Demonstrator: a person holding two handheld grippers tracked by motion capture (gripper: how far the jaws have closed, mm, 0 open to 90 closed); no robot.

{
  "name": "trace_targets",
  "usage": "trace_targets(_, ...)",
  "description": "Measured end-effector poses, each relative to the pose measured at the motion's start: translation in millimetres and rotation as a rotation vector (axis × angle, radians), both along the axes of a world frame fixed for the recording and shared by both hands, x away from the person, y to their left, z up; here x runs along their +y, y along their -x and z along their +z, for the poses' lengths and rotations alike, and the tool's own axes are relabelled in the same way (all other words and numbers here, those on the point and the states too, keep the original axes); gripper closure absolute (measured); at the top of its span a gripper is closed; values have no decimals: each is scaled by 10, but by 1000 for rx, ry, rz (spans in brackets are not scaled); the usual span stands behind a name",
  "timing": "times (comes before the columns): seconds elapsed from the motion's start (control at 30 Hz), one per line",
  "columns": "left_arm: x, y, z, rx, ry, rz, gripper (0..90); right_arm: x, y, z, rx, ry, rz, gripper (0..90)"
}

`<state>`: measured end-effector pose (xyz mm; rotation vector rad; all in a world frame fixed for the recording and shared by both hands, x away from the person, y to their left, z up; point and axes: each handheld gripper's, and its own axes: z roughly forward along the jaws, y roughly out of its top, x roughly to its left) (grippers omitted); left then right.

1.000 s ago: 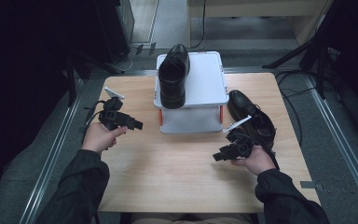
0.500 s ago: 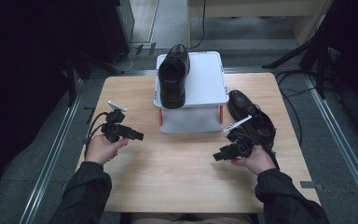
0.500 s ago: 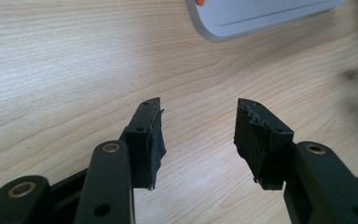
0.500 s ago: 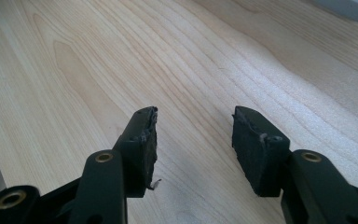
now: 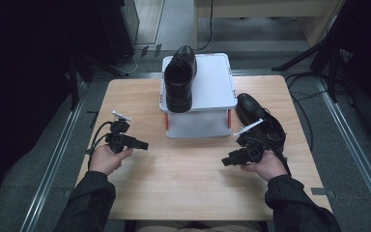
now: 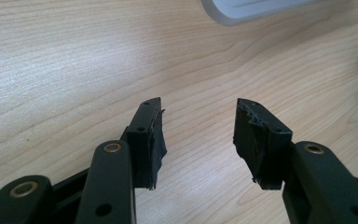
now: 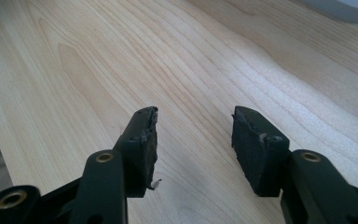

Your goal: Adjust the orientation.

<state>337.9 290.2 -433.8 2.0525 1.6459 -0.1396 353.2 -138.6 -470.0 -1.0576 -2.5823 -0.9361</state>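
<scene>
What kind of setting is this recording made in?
Most likely a lab or recording workspace, not a home: a bare wooden table fenced by metal rails, cables trailing on grey floor, and a tripod leg behind.

Table [image 5: 183,188]: pale wood, matt, visible grain. Shoes [image 5: 178,77]: black glossy leather. Stand [image 5: 212,82]: smooth white plastic.

The left gripper [image 5: 142,144] now sits nearer the person and lower on the pale wooden counter [image 5: 188,183], farther from the white two-tier plastic stand [image 5: 207,96] than a second ago.
</scene>
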Motion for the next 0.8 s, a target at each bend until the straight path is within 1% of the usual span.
trace_targets(0.03, -4, -1, -3, 0, -2, -11, 518, -9, 4, 7, 1, -2, -5, 516)
trace_targets(0.1, -15, 0, -7, -1, 10, -17, 518, -33, 8, 24, 5, -14, -7, 518)
trace_targets(0.2, -4, 2, 4, -10, 21, -21, 517, -100, -6, 65, 8, -33, -23, 519)
trace_targets(0.23, 8, 3, 10, -9, 23, -23, 515, -120, -14, 84, 11, -32, -33, 519)
trace_targets(0.33, 35, 8, 7, -15, 11, -19, 514, -180, -58, 150, 12, -32, -47, 521)
trace_targets(0.37, 42, 10, 6, -11, 10, -17, 514, -200, -76, 177, 17, -29, -54, 524)
trace_targets(0.47, 73, 12, 12, -17, 14, -12, 515, -262, -134, 270, 26, -12, -76, 528)
trace_targets(0.5, 72, 15, 12, -22, 25, -3, 515, -283, -153, 305, 26, -7, -80, 528)
trace_targets(0.6, 78, 16, 15, -23, 29, -5, 515, -338, -211, 411, 35, 9, -93, 532)
trace_targets(0.7, 78, 13, 11, -21, 26, -9, 514, -400, -282, 511, 54, 33, -109, 537)
trace_targets(0.73, 86, 9, 11, -18, 24, -18, 514, -424, -307, 551, 56, 50, -115, 537)
trace_targets(0.8, 86, 7, 4, -18, 20, -21, 514, -456, -336, 609, 56, 67, -116, 537)
